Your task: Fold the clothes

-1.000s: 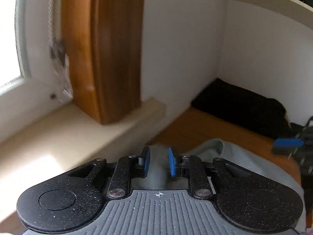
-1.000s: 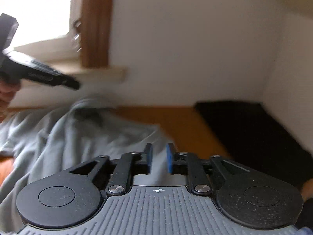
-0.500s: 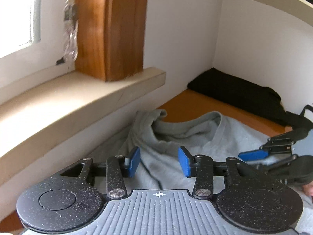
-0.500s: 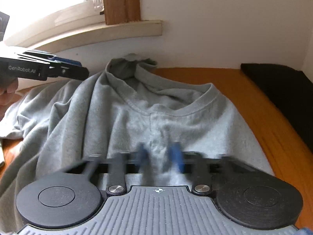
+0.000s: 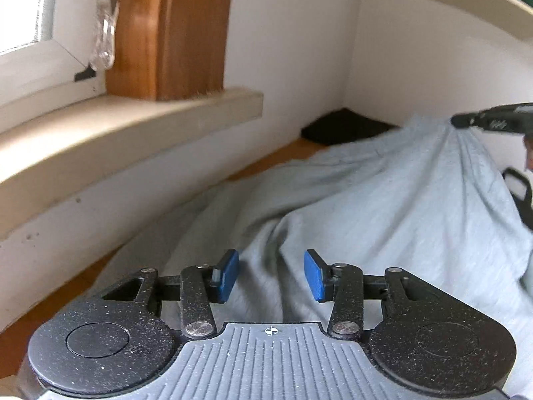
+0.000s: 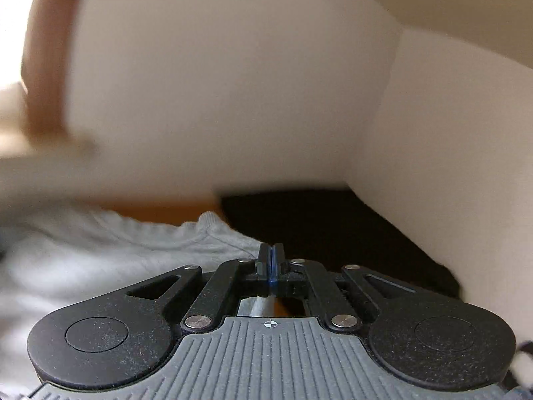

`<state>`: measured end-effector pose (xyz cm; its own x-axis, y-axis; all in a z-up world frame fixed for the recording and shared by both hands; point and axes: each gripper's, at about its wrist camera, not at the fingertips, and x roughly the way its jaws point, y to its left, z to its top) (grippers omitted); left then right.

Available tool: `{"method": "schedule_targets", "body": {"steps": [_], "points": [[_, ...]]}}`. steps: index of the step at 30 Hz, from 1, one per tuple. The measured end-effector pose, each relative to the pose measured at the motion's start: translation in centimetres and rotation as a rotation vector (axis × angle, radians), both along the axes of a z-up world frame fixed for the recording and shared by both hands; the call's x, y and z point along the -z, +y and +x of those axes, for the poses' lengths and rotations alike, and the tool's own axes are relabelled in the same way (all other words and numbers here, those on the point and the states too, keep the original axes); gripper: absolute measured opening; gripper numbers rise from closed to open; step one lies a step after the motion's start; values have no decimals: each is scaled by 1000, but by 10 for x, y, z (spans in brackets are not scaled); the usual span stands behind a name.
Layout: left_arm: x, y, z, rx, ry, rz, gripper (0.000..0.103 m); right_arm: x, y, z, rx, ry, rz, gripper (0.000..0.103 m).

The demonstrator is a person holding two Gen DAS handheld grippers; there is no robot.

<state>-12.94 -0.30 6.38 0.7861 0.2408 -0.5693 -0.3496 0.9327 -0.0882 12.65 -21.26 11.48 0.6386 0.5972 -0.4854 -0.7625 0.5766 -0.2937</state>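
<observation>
Right claw point(image 6: 270, 256) clamped on grey shirt point(image 5: 383, 206), left claw point(image 5: 271, 275) apart, wooden table point(image 5: 276, 156), windowsill point(image 5: 133, 123)

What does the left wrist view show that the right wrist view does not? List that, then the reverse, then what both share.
Left wrist only: the left gripper, whose jaws have just been opening, its pads apart with nothing pressed between them. It also shows the grey shirt tented up to the tip of the right gripper.
Right wrist only: the shirt's ribbed collar, and the right gripper's pads shut together at the fabric edge.
Both: the grey shirt, the black cloth in the corner, the orange-brown tabletop, and the wooden window frame.
</observation>
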Motion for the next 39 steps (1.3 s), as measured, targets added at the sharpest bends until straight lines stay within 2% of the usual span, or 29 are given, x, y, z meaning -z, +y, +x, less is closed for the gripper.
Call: {"method": "schedule_targets", "body": {"steps": [3, 6, 7, 9, 11, 12, 15, 18, 25, 28, 30, 31, 34, 38, 39], "points": [[7, 4, 2, 9, 4, -19, 47, 32, -2, 27, 65, 37, -66, 0], [11, 9, 6, 23, 11, -26, 47, 48, -11, 53, 39, 192, -40, 3], [12, 11, 7, 25, 12, -28, 48, 49, -16, 59, 17, 246, -20, 8], [13, 14, 7, 24, 4, -45, 48, 45, -30, 64, -9, 295, 31, 16], [12, 17, 4, 22, -7, -67, 49, 38, -48, 69, -41, 352, 81, 37], [12, 17, 3, 21, -9, -74, 49, 35, -58, 70, -53, 380, 103, 39], [11, 18, 5, 26, -9, -77, 51, 31, -97, 62, -51, 434, 140, 41], [12, 19, 6, 26, -10, -80, 51, 39, -139, 46, -60, 481, 142, 48], [11, 17, 4, 26, -8, -75, 51, 60, -168, -3, -102, 575, 175, 48], [11, 18, 3, 26, -11, -81, 51, 68, -168, -17, -72, 558, 143, 46], [11, 19, 2, 26, -15, -89, 51, 70, -168, -18, -59, 563, 139, 28], [11, 19, 2, 26, -17, -93, 51, 67, -170, -18, -56, 561, 142, 5], [12, 22, 1, 27, -25, -110, 51, 39, -182, -18, -4, 472, 129, 3], [12, 24, 1, 30, -32, -124, 51, -32, -202, -21, 82, 248, 112, 3], [12, 24, 1, 31, -32, -125, 51, -45, -202, -26, 90, 161, 65, 3]]}}
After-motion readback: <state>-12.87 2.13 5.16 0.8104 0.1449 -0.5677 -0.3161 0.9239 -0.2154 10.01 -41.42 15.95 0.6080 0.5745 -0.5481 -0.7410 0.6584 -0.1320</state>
